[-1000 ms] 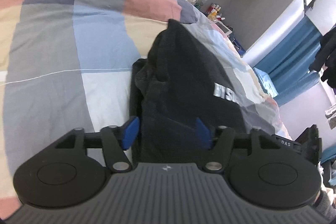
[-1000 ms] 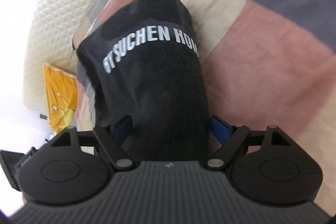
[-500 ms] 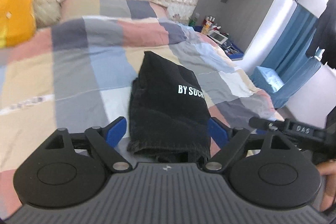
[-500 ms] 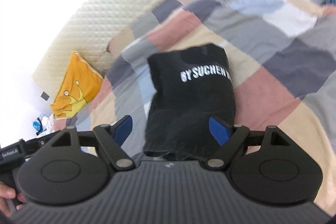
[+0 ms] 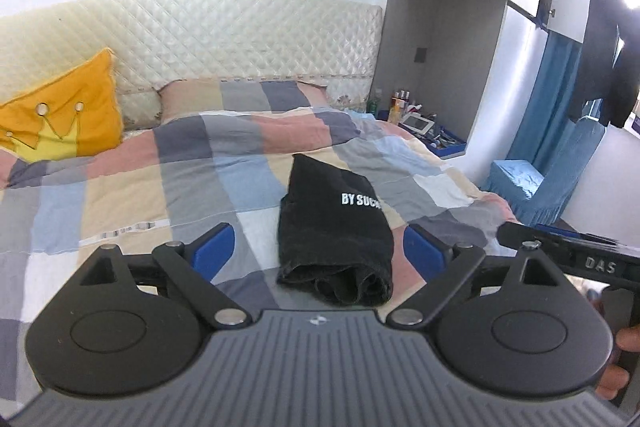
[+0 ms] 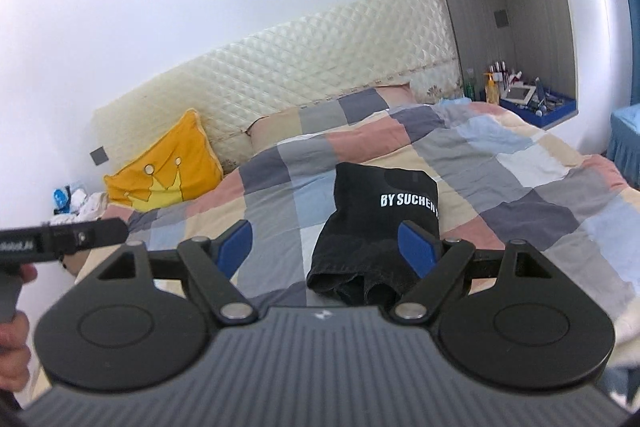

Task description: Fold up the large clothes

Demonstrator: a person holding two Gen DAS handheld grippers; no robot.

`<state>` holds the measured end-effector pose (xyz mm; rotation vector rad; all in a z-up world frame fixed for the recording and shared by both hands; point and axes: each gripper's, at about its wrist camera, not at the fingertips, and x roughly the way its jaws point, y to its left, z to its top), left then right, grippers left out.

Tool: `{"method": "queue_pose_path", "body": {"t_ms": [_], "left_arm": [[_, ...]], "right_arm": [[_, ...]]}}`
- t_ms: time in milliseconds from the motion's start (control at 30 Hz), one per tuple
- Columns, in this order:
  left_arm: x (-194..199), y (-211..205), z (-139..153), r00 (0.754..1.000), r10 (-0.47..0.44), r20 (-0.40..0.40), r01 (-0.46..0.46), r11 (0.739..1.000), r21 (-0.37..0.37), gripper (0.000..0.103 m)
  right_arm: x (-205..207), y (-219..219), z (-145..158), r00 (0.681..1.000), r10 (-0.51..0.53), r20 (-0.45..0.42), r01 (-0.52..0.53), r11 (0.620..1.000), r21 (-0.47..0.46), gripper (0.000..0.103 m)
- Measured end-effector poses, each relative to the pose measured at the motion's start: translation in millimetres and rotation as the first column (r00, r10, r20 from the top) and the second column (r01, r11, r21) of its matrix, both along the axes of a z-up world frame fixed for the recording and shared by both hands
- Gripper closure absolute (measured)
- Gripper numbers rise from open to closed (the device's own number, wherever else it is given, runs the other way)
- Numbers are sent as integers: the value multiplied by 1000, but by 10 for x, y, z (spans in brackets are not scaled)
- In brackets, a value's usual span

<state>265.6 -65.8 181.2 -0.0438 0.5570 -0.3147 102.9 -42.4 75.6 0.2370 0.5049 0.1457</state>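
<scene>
- The left gripper point(image 5: 318, 253) has its 2 blue-padded fingers point(image 5: 212, 251) spread wide apart, holding nothing and raised clear of the bedding.
- The right gripper point(image 6: 330, 247) is likewise wide open and empty; its right blue pad point(image 6: 418, 247) overlaps the garment in view, but contact cannot be told.
- The black folded garment with white "BY SUCHEN" lettering point(image 5: 334, 227) forms a compact oblong bundle, with its layered, rumpled open end at the near side.
- It lies on the pastel checked quilt point(image 5: 160, 187), mid-bed.
- Its long axis runs near to far, the narrower far end pointing toward the cream quilted headboard point(image 5: 240, 39).
- A yellow crown-patterned pillow point(image 6: 164, 171) sits far left.
</scene>
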Motion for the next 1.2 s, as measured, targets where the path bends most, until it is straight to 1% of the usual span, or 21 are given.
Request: {"method": "queue_pose_path", "body": {"t_ms": [167, 233, 500, 567, 667, 867, 1000, 1200], "left_arm": [[-509, 177, -42, 999, -10, 37, 10, 1000, -1, 9], [-694, 207, -101, 998, -4, 62, 2, 1000, 27, 9], [-1134, 226, -492, 995, -22, 92, 19, 999, 42, 9], [-1188, 204, -586, 994, -20, 106, 15, 999, 51, 9], [-1238, 155, -730, 993, -27, 113, 20, 998, 61, 9], [-1252, 47, -959, 993, -38, 113, 30, 997, 73, 9], [-1222, 11, -1079, 994, -41, 103, 35, 998, 60, 9], [-1218, -37, -1218, 994, -32, 106, 24, 997, 71, 9]], "right_arm": [[-433, 158, -26, 999, 5, 40, -4, 999, -33, 20], [-567, 225, -58, 999, 8, 50, -6, 999, -40, 20], [-947, 374, -310, 998, 16, 68, -12, 998, -59, 20], [-984, 372, -396, 998, 17, 63, -13, 998, -60, 20], [-1027, 392, -532, 998, 11, 66, -5, 996, -92, 20], [-1087, 383, -786, 999, -3, 51, 9, 994, -110, 21], [-1114, 369, -883, 999, -14, 48, 19, 993, -115, 21], [-1180, 380, -963, 998, -24, 60, 32, 990, -137, 21]]}}
